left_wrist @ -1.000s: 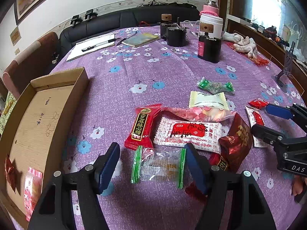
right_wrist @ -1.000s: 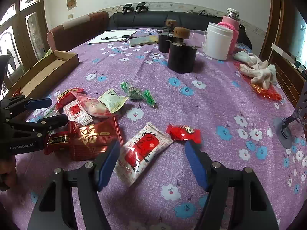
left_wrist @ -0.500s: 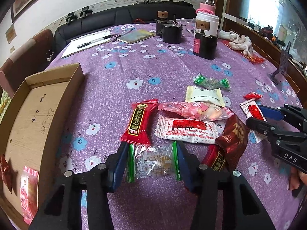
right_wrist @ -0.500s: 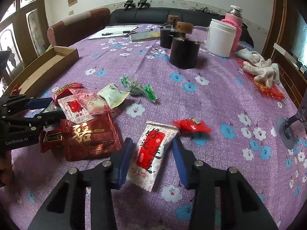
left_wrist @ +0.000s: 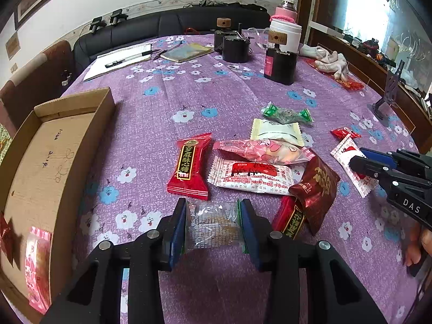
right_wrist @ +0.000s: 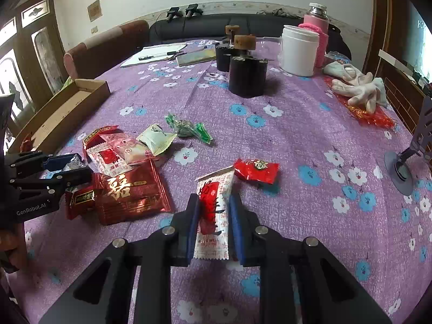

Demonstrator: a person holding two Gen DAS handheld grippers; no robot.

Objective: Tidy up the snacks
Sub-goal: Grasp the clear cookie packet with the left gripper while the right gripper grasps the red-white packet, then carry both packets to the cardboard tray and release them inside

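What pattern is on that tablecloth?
Purple tablecloth with white and blue flowers; clearest in the right wrist view.

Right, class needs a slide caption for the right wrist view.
Right tool pinches a white-and-red snack packet on the purple floral tablecloth, beside a small red candy wrapper.

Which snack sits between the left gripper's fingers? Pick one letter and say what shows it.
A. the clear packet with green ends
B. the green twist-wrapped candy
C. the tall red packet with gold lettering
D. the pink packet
A: in the left wrist view the left gripper has its blue pads pressed against both green ends of the clear packet, having just closed in on it.
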